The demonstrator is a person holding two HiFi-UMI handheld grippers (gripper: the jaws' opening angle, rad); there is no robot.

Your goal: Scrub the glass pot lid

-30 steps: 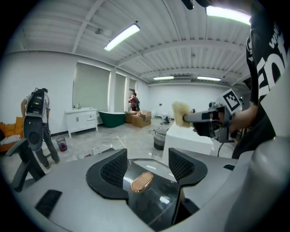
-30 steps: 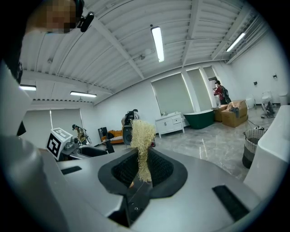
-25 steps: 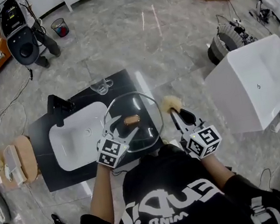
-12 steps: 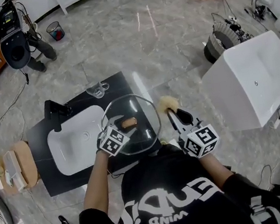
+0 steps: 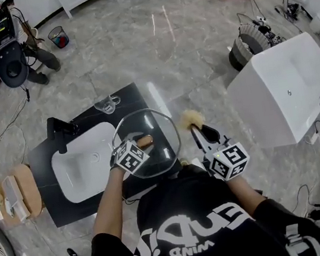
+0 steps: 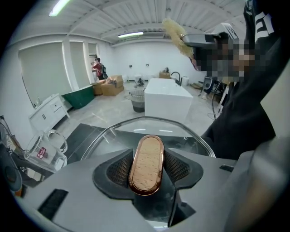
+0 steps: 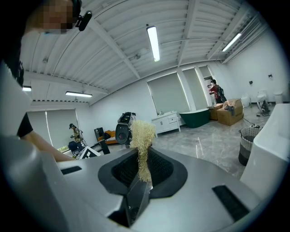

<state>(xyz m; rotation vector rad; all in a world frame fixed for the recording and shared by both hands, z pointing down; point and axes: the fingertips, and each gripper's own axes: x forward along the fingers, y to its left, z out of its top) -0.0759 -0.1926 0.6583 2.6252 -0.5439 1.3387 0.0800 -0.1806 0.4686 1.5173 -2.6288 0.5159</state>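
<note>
The glass pot lid (image 5: 162, 131) lies on the black counter (image 5: 50, 203), to the right of the white sink (image 5: 85, 166). Its oval wood-topped knob (image 6: 146, 163) sits between the pads of my left gripper (image 6: 147, 171), whose jaws have just been closing and now press it from both sides. In the head view the left gripper (image 5: 141, 144) points down over the lid's middle. My right gripper (image 5: 197, 129) hovers just right of the lid, shut on a straw-coloured fibre scrubber (image 7: 142, 138). The tuft of the scrubber (image 5: 193, 118) sticks out past its tips.
A black faucet (image 5: 61, 129) stands at the sink's back left and a glass mug (image 5: 106, 105) on the counter's far edge. A white bathtub (image 5: 281, 93) is to the right. A round wooden board (image 5: 16, 192) with items sits left of the counter.
My left gripper came down from the lid's near edge onto its knob, and its jaws narrowed around it. The right gripper with the scrubber stayed where it was.
</note>
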